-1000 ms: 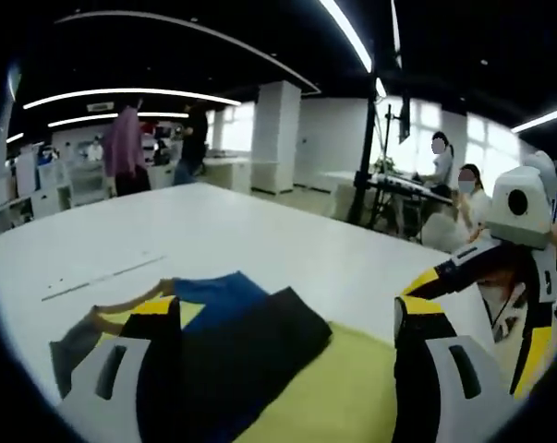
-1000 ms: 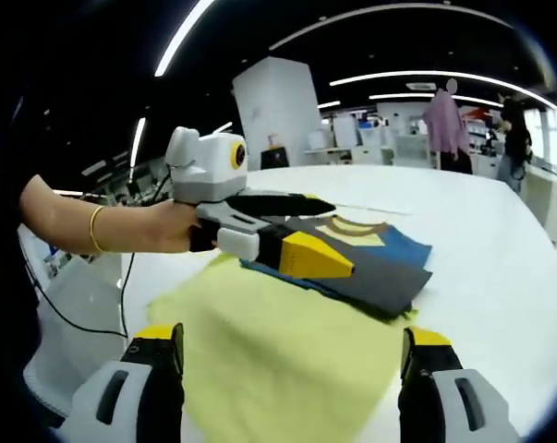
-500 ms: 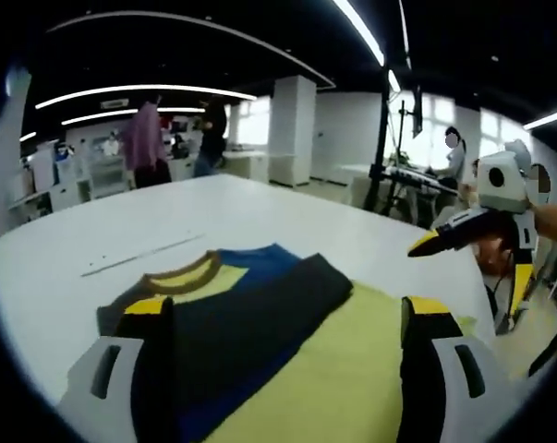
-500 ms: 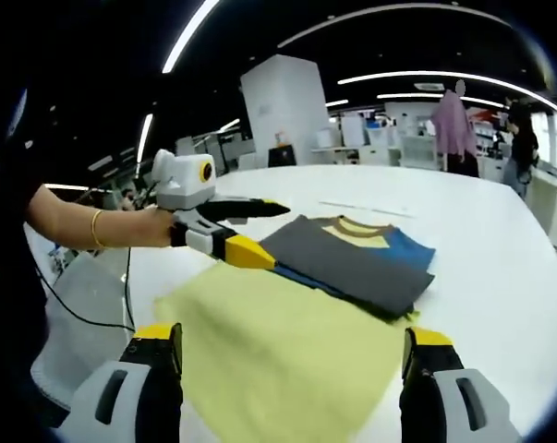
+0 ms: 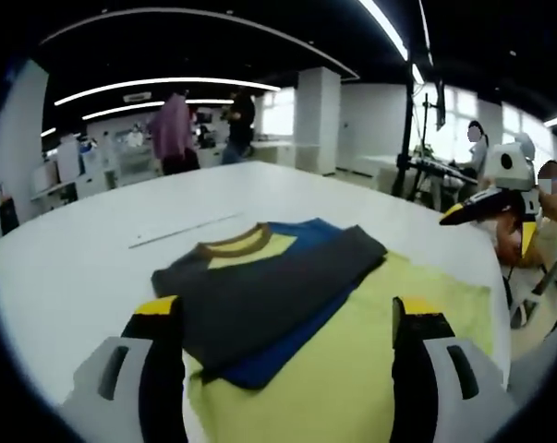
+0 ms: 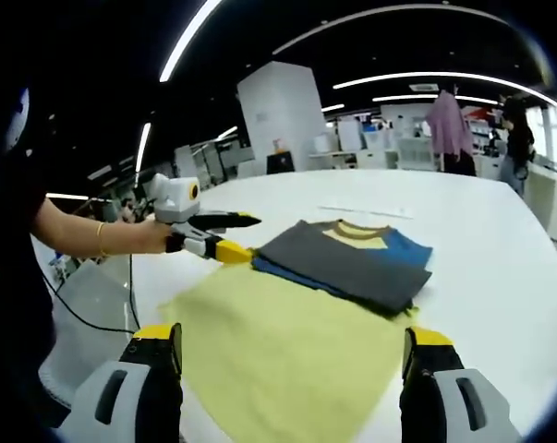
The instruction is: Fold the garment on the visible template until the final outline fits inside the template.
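A wide white table (image 5: 93,249) fills the foreground; beyond its far edge stand two people (image 5: 175,134) and a white pillar (image 5: 319,120).

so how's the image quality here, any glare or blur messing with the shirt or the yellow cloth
Left gripper view: the folded shirt and yellow cloth read clearly, evenly lit, slightly soft; the white table is bright but not blown out. Right gripper view: fisheye bends the table edge, ceiling light strips glare overhead, and the left gripper is small but sharp enough.

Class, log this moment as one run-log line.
garment: folded, partly on yellow template | left gripper: open, off cloth | right gripper: open, empty | table: white
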Motion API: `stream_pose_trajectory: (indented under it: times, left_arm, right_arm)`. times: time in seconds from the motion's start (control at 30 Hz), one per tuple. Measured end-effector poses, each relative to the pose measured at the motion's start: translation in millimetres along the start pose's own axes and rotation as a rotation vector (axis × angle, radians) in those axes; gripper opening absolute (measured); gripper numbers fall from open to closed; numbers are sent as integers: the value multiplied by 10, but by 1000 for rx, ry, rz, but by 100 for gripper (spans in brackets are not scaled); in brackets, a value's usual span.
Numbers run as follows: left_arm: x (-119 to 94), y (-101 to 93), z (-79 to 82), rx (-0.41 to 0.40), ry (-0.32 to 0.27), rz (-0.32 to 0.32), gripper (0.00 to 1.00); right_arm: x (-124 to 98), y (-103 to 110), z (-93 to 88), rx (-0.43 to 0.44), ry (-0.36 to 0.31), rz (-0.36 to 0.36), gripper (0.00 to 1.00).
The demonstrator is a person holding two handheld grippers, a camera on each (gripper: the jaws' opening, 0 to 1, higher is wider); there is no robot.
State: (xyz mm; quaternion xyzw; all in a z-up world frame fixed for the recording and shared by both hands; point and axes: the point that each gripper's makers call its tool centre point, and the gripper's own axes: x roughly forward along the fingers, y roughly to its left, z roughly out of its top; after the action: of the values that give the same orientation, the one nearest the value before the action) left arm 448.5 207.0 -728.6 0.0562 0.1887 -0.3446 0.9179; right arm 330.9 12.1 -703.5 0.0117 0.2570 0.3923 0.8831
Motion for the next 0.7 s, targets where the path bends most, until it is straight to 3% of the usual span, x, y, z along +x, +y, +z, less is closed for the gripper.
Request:
stream_pose_trajectory:
  times: [0.27, 0.5, 0.7]
  left_arm:
    - [-87, 192, -98, 18, 21, 41, 69]
    - [-137, 405, -201, 76, 68, 122, 44]
    - [-155, 533, -343, 84, 120, 156, 35]
  right_arm:
    - [-4, 26, 8, 9, -11, 6, 99]
    - [-11, 21, 16, 12, -16, 7, 99]
    - [-20, 3, 13, 16, -17, 3, 99]
